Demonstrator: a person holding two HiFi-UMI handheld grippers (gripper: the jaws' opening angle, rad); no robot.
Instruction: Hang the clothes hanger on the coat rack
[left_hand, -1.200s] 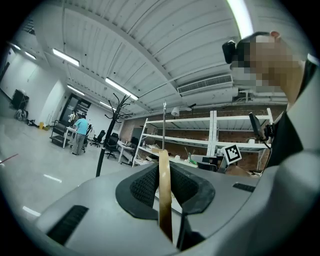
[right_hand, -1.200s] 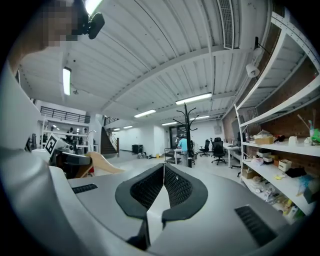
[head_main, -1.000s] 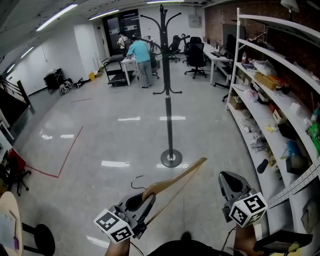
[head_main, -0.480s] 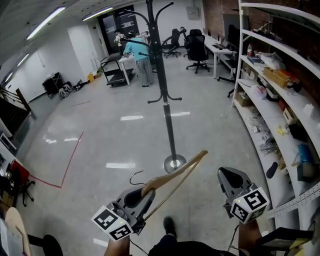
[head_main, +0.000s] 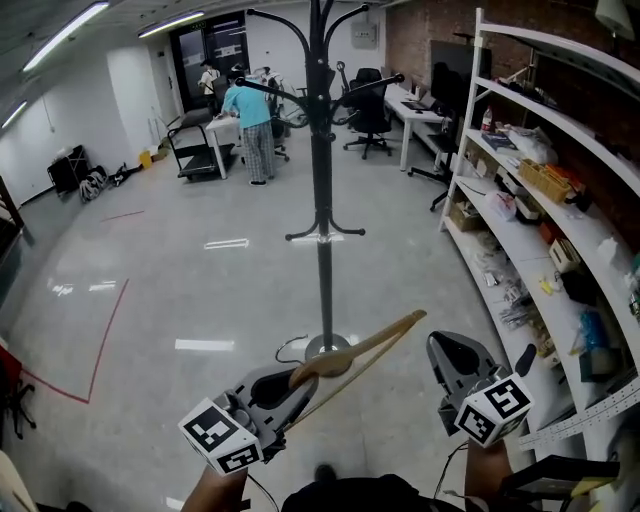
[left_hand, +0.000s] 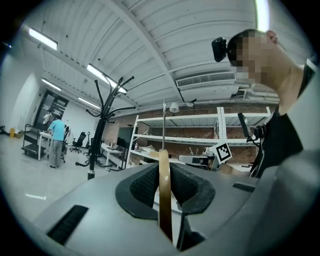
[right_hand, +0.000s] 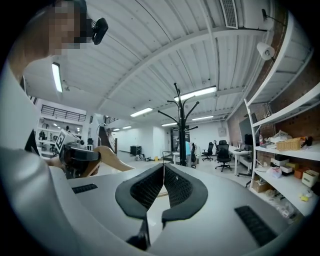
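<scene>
- The pale curved wooden clothes hanger (head_main: 360, 347) sits low in front of the person, clamped in the left gripper (head_main: 288, 388). One arm angles up and right, clear of everything else.
- The left gripper view shows the wood edge-on (left_hand: 164, 210). It stands upright between the two dark ribbed pads, which are closed onto it from both sides.
- The grip looks to be at the thick middle of the hanger, just under the thin dark metal hook (head_main: 284, 350). That looks like the right spot, because it leaves the hook bare to go over a peg.
- It should handle as light and stiff. The smooth wood could slip or swivel in the pads, since the long arm acts as a lever.
- The wire hook is the slender part and is better left ungripped.
- The right gripper (head_main: 442, 347) hangs just right of the hanger's tip. Its jaws are together with nothing between them, and it does not touch the wood.
- Straight ahead stands the tall black metal coat rack (head_main: 322, 200), with its round base on the glossy grey floor (head_main: 150, 300). The hanger is near the base but well below the curved pegs at the top, so a good lift is needed.
- White shelving (head_main: 520, 130) with clutter runs along the right side, against a brick wall.
</scene>
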